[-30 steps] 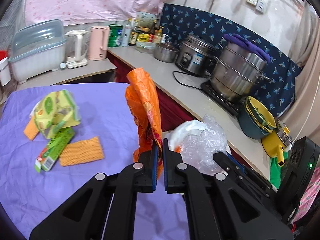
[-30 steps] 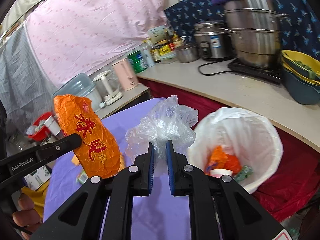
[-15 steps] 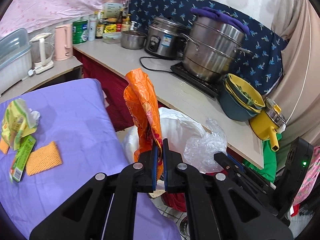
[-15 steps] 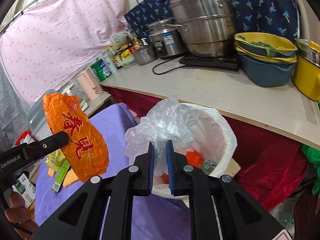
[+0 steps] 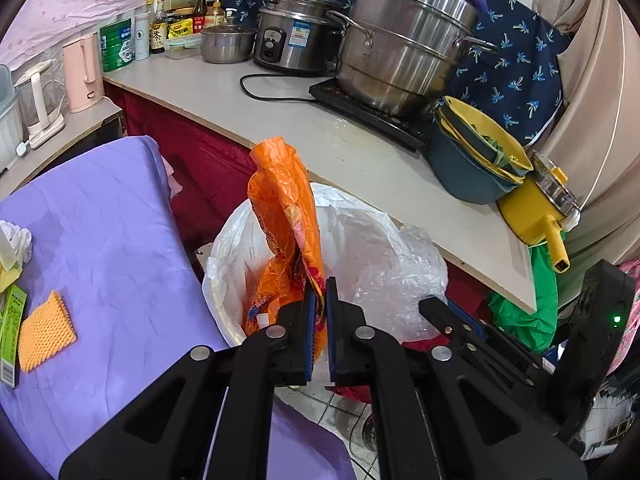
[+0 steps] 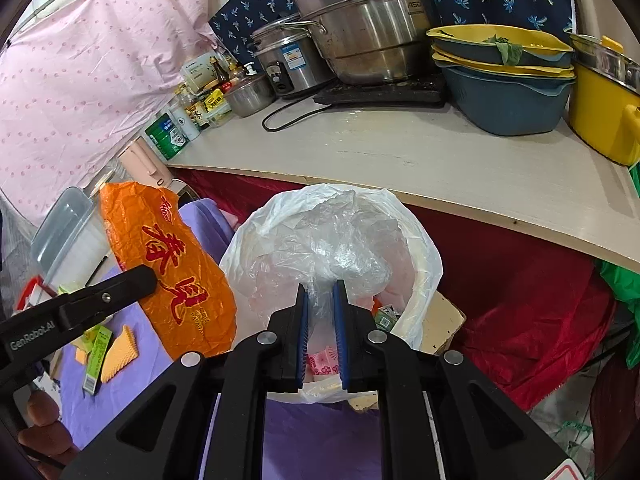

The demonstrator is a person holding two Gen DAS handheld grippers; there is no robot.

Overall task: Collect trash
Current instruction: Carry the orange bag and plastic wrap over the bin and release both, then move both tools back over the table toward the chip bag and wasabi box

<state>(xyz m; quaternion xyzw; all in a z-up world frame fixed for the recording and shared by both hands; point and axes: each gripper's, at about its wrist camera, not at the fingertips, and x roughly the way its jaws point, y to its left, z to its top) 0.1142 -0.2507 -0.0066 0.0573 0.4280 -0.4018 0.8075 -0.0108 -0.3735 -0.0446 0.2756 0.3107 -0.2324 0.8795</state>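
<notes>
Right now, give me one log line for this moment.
left claw: shut on orange wrapper | right claw: shut on clear plastic bag | both over the lined bin | nothing dropped yet

The snack bag (image 6: 168, 268) is orange with red characters. The tablecloth (image 5: 100, 216) is plain purple; the wall cloth (image 5: 516, 60) is navy with pale-blue palm prints.

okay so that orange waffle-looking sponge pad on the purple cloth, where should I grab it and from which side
Take the orange pad by a long edge, coming from above with the fingers straddling its narrow width. It lies flat and thin, so one finger must slide under the edge. Avoid the side beside the green box.
</notes>
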